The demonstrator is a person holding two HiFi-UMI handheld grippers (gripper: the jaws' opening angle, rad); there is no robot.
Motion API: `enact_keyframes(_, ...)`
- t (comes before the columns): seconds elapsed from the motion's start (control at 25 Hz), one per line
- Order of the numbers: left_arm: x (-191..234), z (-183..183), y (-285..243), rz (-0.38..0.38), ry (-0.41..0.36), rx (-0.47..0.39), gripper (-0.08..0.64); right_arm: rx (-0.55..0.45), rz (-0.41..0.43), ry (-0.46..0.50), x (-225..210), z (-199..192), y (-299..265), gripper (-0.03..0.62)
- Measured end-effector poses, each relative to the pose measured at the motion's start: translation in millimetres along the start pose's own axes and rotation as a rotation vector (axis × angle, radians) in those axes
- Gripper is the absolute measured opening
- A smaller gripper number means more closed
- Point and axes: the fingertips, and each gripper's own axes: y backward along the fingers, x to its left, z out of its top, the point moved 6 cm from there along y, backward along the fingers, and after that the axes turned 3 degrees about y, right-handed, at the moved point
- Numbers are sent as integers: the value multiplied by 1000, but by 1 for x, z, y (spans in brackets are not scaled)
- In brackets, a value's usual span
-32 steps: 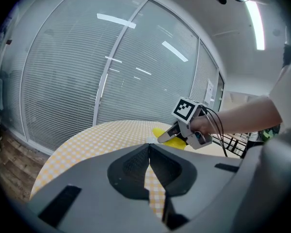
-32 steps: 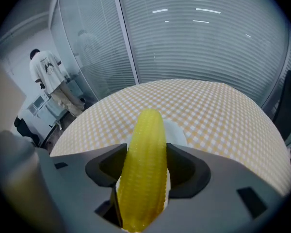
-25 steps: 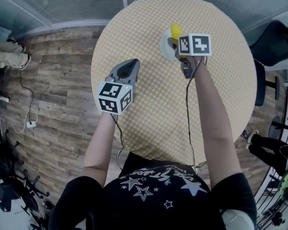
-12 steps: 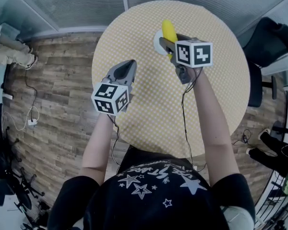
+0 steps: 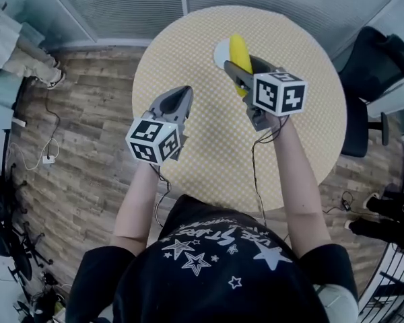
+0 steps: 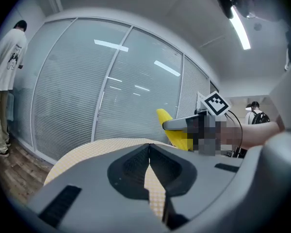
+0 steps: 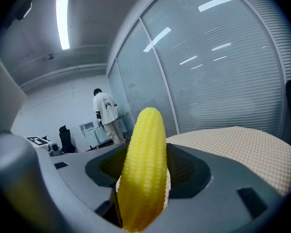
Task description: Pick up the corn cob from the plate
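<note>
From my head, I look down on a round table (image 5: 188,52) with a yellow checked cloth. My right tool (image 5: 234,68) reaches over its far part and pinches the corn cob (image 5: 238,50), which slants across a white plate (image 5: 220,48). I cannot tell from here whether the cob touches the plate. My left tool (image 5: 183,91) hangs over the near left part of the table, well apart from the cob.

Along my left tool, the two jaws are pressed together at their tips with nothing between them. Only the checked cloth shows through the slit lower down. Beyond them the yellow cob points up in the right tool, above the table's far edge. A person (image 6: 5,76) stands at the far left by the glass wall.

Along my right tool, the jaws clamp both sides of the cob, which stands nearly upright, its rounded tip rising above them. The table lies to the right.
</note>
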Motion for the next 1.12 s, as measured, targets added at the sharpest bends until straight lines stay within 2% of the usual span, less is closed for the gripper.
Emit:
enact_keyframes(0.28, -64, -22, 25, -32, 8, 9, 8, -103, 62, 14, 26, -17, 67, 262)
enact_keyframes(0.8, -193, -63, 81, 34, 20, -37, 8, -138, 152, 30, 45, -73, 192, 262)
enact_keyframes(0.96, -218, -78, 94, 36, 41, -39, 8, -137, 159, 19, 50, -91, 225, 262)
enact_keyframes(1.12, -226, -80, 98, 7, 43, -38, 8, -142, 136, -14, 52, -102, 244, 262)
